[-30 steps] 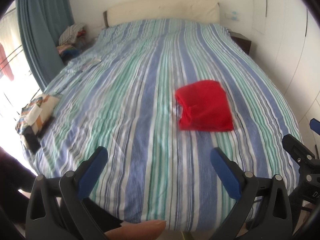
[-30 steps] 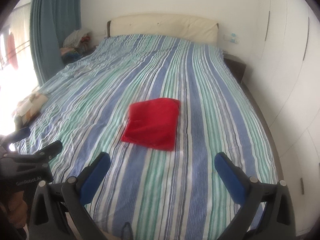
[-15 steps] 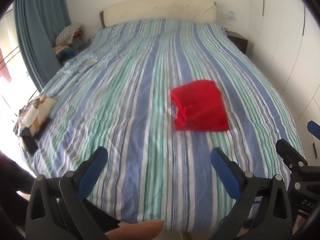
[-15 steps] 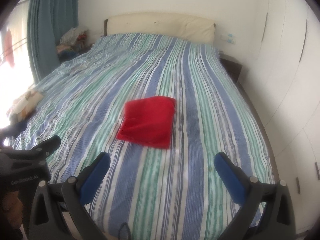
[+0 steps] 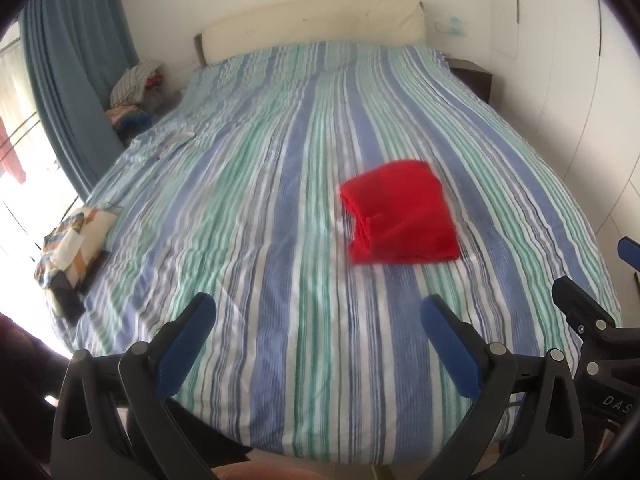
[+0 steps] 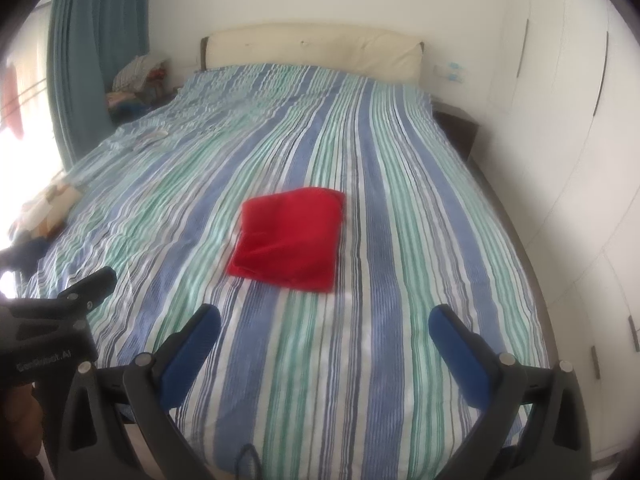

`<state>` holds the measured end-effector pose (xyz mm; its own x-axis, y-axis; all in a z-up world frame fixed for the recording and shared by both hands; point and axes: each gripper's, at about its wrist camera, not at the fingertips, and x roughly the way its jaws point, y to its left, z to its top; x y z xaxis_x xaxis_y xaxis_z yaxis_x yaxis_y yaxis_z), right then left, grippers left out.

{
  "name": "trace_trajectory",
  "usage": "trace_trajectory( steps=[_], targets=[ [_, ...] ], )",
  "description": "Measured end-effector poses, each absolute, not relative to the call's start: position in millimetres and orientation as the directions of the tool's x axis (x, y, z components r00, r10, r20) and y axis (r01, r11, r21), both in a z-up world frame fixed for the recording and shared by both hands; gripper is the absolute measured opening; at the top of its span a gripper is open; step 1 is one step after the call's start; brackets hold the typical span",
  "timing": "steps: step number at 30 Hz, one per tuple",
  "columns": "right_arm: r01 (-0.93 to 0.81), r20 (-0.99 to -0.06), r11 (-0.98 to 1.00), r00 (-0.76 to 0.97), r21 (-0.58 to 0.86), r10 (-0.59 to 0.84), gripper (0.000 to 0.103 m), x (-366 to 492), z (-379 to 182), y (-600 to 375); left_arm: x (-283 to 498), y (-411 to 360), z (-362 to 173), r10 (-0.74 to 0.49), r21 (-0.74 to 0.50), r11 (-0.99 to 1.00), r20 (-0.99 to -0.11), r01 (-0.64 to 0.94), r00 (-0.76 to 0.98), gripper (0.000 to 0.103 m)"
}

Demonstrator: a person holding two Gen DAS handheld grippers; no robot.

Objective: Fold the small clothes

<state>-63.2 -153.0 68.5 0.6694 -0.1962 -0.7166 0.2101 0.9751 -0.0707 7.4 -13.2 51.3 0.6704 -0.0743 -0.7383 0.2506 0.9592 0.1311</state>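
1. The left gripper [image 5: 316, 316] has its blue-padded fingers [image 5: 188, 336] spread wide; nothing lies between them and they touch nothing.
2. The right gripper [image 6: 324, 326] is spread just as wide, its pads [image 6: 456, 344] bare and clear of any fabric.
3. Both grippers hang over the foot end of the bed [image 5: 280, 184], pointing along it toward the headboard [image 5: 316, 20], well short of the cloth.
4. In the left wrist view the right gripper's body shows at the right edge [image 5: 592, 332]; in the right wrist view the left gripper's body shows at the left edge [image 6: 52, 320]. The two are side by side.
5. The red cloth [image 5: 400, 214] lies folded into a squarish packet on the striped cover, near the middle of the bed and a little toward its right side, well apart from both grippers. Layered edges show along its left side. The right wrist view shows it [image 6: 290, 238] flat and untouched.
6. A patterned bundle [image 5: 74, 236] sits at the bed's left edge near the foot.
7. A pile of clothes [image 5: 136, 92] lies off the bed's left side near the headboard, beside a blue curtain [image 5: 76, 68].
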Motion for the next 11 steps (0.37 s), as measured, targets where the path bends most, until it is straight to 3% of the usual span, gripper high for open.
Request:
trace_trajectory(
  steps=[11],
  targets=[
    [0.220,-0.724,0.973,0.660,-0.069,-0.201,0.102,-61,65,-157,-2,-15,63,-0.092,0.138,0.955,-0.706,0.264,0.702,0.102]
  ],
)
